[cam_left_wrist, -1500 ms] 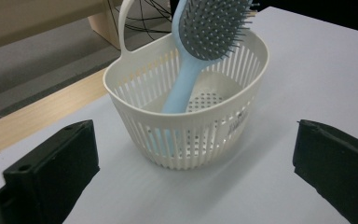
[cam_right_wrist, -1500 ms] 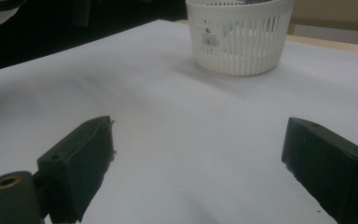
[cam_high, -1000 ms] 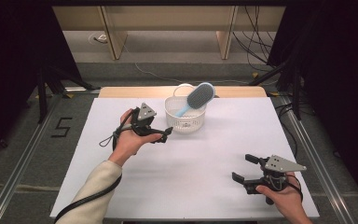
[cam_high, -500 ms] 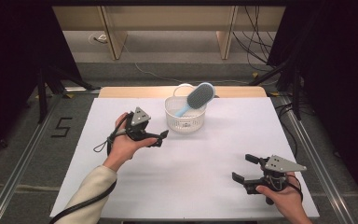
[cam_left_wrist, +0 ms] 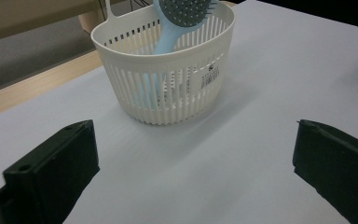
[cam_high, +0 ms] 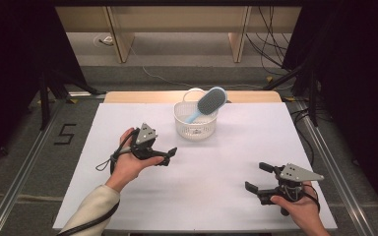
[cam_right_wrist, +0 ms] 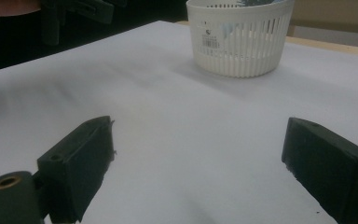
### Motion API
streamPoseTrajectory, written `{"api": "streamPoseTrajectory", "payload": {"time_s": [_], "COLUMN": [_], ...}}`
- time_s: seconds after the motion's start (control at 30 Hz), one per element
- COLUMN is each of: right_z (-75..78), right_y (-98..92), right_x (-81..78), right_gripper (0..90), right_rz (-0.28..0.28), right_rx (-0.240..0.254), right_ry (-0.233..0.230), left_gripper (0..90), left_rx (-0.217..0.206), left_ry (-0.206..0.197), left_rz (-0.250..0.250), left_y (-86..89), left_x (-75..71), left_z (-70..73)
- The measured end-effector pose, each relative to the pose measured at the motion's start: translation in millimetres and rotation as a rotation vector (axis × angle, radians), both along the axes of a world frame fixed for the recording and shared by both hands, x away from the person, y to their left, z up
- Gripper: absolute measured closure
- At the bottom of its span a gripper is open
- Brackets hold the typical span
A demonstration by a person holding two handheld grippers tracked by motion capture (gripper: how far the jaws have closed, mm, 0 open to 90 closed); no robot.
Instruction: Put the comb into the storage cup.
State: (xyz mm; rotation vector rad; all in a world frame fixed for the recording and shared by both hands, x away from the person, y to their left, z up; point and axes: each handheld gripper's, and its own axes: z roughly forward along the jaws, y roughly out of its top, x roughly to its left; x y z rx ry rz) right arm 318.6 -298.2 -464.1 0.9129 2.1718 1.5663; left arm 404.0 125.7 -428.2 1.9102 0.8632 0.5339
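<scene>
A white slatted basket [cam_high: 195, 124] stands at the back middle of the white table sheet [cam_high: 216, 196]. A light blue hairbrush [cam_high: 209, 101] leans in it, bristle head up and past the rim. My left gripper [cam_high: 170, 156] hovers open a short way in front and left of the basket, empty. In the left gripper view the basket [cam_left_wrist: 168, 79] and brush [cam_left_wrist: 182, 11] lie ahead, beyond the wide-apart jaws of the gripper [cam_left_wrist: 196, 168]. My right gripper [cam_high: 257, 177] is open and empty near the front right. The right gripper view shows the basket [cam_right_wrist: 240, 42] far off.
A wooden table edge [cam_high: 142, 97] shows behind the sheet. Wooden shelving and cables [cam_high: 270, 34] stand beyond the table. Dark curtains flank both sides. The number 5 [cam_high: 65, 133] is marked on the floor at the left.
My left gripper has drawn back from the basket, toward the front left, and has tilted down. The right gripper has stayed put.
</scene>
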Motion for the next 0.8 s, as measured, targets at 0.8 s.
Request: {"api": "streamPoseTrajectory", "payload": {"time_s": [0.8], "right_z": [-0.1], "right_y": [0.3], "right_x": [0.0], "right_gripper": [10.0], "right_rz": [0.001], "right_rx": [-0.001], "right_ry": [-0.001], "left_gripper": [0.0], "left_rx": [0.005], "left_ry": [0.003], "left_rz": [0.006], "left_y": [13.0], "left_x": [-25.9], "left_z": [-8.3]}}
